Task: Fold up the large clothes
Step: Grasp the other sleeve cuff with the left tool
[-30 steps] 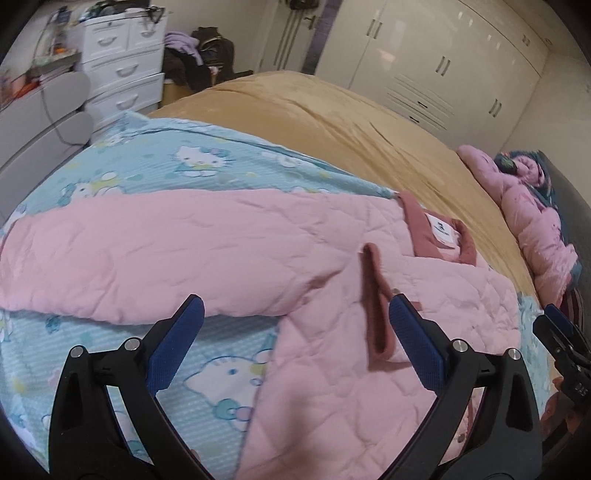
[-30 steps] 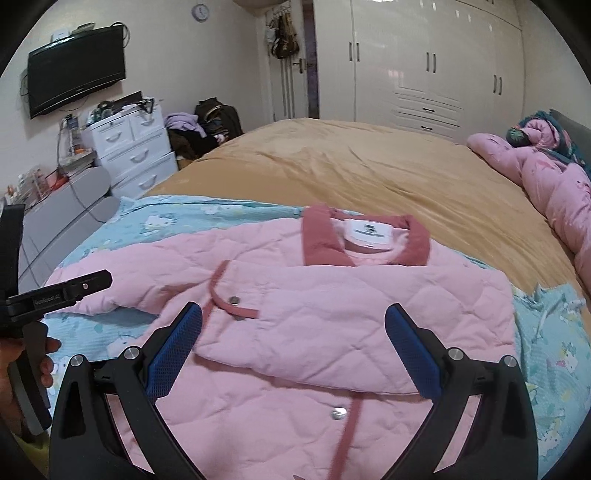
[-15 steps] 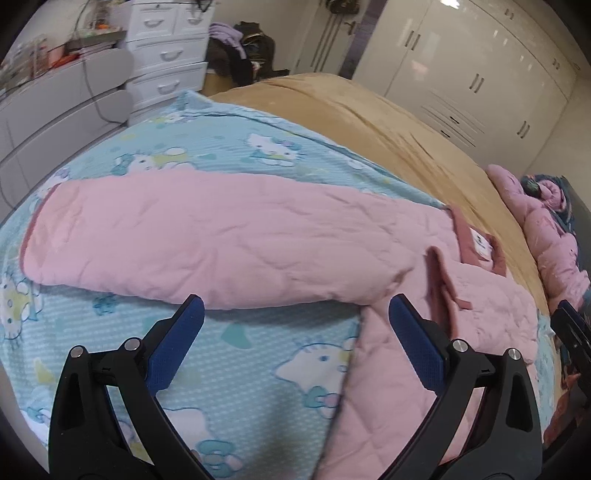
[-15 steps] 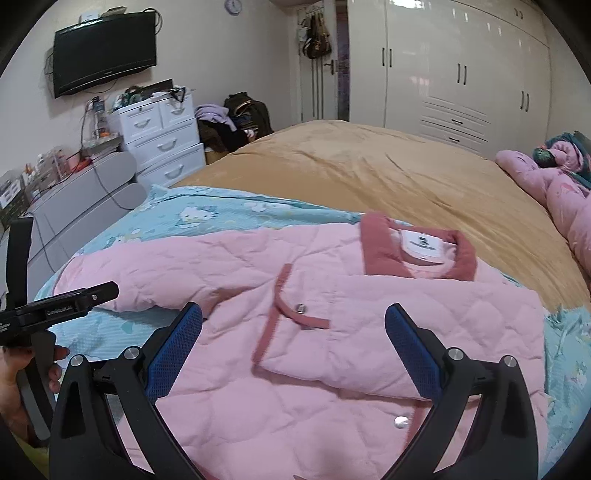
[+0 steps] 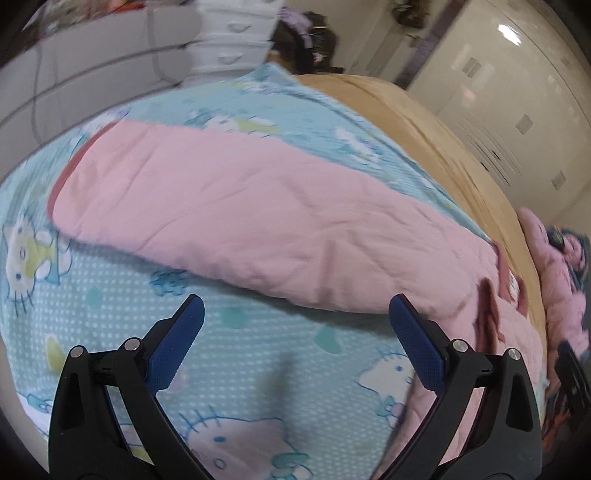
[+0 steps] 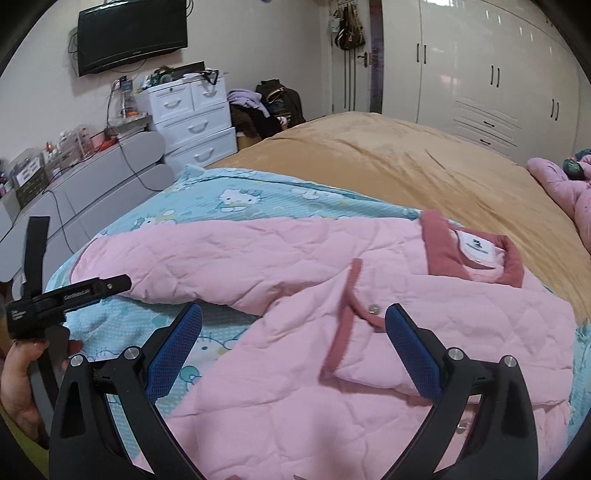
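Note:
A pink quilted jacket with dark pink trim and collar lies on a blue cartoon-cat blanket. Its right side is folded over the chest; its left sleeve stretches out flat toward the blanket's left edge, cuff at the far end. My left gripper hovers open over the blanket just below that sleeve, holding nothing. It also shows at the left of the right wrist view, the left gripper held by a hand. My right gripper is open above the jacket's body, empty.
The blanket lies on a bed with a tan cover. A pink bundle sits at the bed's right. A grey cabinet, white drawers, a wall TV and white wardrobes surround the bed.
My left gripper has swung left along the outstretched sleeve, away from the jacket's body toward the cuff. The right gripper has also shifted left. Both stayed open.

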`<state>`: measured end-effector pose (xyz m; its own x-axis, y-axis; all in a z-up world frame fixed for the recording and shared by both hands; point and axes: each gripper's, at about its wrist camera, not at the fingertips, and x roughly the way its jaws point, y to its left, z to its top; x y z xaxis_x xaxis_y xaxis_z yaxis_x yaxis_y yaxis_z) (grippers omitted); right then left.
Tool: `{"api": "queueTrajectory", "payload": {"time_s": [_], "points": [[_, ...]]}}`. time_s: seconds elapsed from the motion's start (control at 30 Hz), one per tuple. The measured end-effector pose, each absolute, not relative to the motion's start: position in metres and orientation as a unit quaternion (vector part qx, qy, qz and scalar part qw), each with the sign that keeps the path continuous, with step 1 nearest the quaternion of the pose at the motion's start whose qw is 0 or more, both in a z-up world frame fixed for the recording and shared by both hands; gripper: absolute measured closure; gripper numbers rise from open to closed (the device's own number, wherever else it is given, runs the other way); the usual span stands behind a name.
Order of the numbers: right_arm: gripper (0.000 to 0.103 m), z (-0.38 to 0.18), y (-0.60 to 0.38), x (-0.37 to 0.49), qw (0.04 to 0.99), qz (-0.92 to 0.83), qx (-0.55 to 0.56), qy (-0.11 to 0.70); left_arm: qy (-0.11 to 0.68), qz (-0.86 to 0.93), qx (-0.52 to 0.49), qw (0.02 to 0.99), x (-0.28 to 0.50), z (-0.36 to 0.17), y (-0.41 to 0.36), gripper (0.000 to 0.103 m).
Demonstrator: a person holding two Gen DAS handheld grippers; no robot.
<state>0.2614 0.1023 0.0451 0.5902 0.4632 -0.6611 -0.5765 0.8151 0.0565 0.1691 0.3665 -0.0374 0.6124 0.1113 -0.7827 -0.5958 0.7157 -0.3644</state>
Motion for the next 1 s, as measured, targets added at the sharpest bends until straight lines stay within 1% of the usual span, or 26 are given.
{"api": "queueTrajectory", "payload": {"time_s": [0.13,0.27,0.57,0.6,0.63,0.67,0.7,0.73,0.8,1.0], "points": [[0.004,0.038,0.107,0.261,0.884,0.297,-0.077,0.354,0.384,0.226,-0.36,0.82,0.165,-0.055,0.39,0.009],[0.004,0.031,0.105,0.262,0.881,0.295,-0.079,0.36,0.365,0.237,-0.408,0.803,0.162,-0.072,0.415,0.009],[0.004,0.023,0.074,0.267,0.883,0.277,-0.055,0.376,0.307,0.27,-0.467,0.784,0.165,-0.078,0.441,0.01],[0.004,0.023,0.07,0.268,0.883,0.275,-0.052,0.377,0.304,0.279,-0.467,0.782,0.166,-0.077,0.443,0.015],[0.004,0.024,0.063,0.268,0.884,0.271,-0.049,0.378,0.304,0.29,-0.462,0.781,0.169,-0.073,0.446,0.024],[0.004,0.024,0.06,0.267,0.884,0.27,-0.047,0.379,0.304,0.295,-0.458,0.781,0.17,-0.071,0.448,0.049],[0.004,0.025,0.054,0.267,0.885,0.266,-0.046,0.378,0.3,0.295,-0.457,0.784,0.172,-0.067,0.449,0.069],[0.004,0.025,0.05,0.268,0.886,0.264,-0.045,0.378,0.298,0.293,-0.455,0.786,0.174,-0.063,0.45,0.076],[0.004,0.028,0.038,0.269,0.889,0.259,-0.039,0.376,0.286,0.289,-0.433,0.805,0.176,-0.043,0.444,0.085],[0.004,0.035,0.001,0.271,0.897,0.244,-0.013,0.369,0.245,0.271,-0.361,0.858,0.176,0.025,0.409,0.087]]}}
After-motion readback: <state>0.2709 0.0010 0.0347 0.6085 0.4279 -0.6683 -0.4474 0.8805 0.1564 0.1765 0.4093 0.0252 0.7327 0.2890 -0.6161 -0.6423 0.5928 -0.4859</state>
